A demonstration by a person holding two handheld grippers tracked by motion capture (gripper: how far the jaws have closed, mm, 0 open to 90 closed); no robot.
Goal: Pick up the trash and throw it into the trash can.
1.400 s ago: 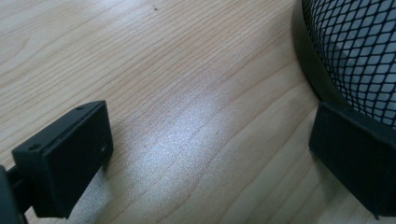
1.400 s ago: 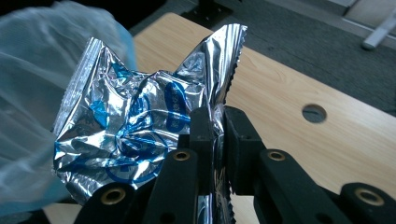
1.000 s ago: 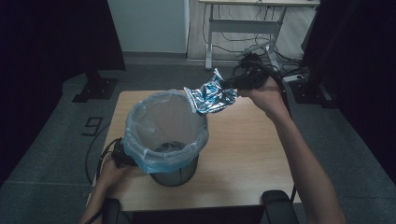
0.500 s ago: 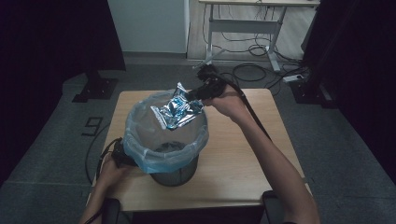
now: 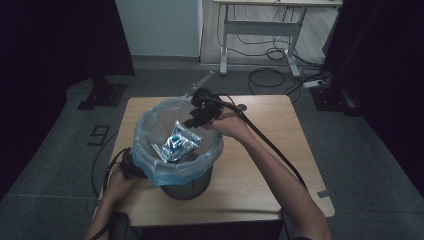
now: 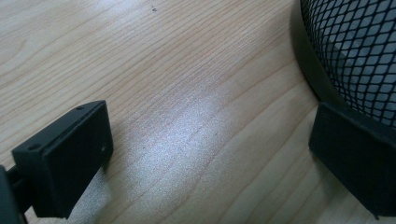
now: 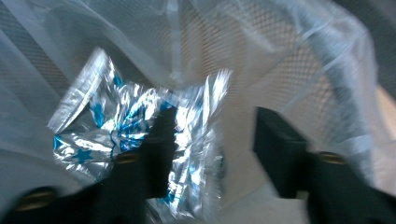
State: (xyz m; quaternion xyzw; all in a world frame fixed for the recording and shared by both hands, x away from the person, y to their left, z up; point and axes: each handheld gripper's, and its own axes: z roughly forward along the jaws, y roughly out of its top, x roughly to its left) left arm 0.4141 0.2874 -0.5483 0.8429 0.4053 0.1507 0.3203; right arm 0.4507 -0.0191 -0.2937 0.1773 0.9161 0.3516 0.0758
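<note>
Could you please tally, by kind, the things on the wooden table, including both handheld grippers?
Mesh bin: 1
Blue bin liner: 1
Silver and blue foil wrapper: 1
Grippers: 2, the left gripper by the bin's base and the right gripper over the bin's mouth
Total: 5

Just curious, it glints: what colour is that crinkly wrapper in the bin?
Shiny silver with blue star-like print; the wrapper shows best in the right gripper view.

right gripper (image 5: pixel 192 121): moved from table's far side to over bin | fingers parted | foil wrapper (image 5: pixel 176 144): released, now inside liner
</note>
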